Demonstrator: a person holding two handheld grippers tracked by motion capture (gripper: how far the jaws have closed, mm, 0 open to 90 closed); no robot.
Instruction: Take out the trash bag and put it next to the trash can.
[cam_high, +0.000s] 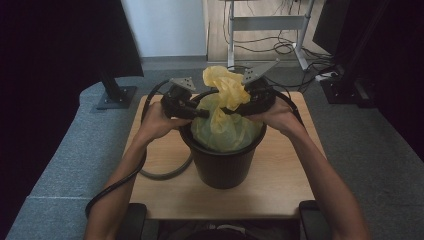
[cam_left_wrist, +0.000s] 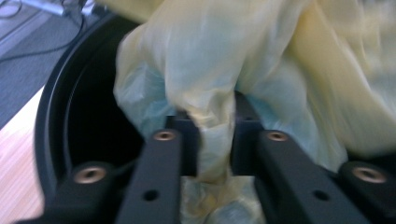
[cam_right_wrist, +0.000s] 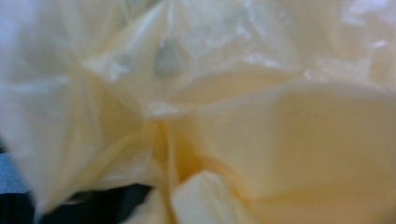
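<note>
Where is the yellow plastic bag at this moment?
In the high view, the yellow plastic bag sits inside the black bin at the table's centre, its bunched top rising between the left claw and right claw.

Wooden table at frame centre on grey floor. White desk frame at top centre, tangled cables beneath. Black monitor stand at upper left; dark equipment at upper right.
</note>
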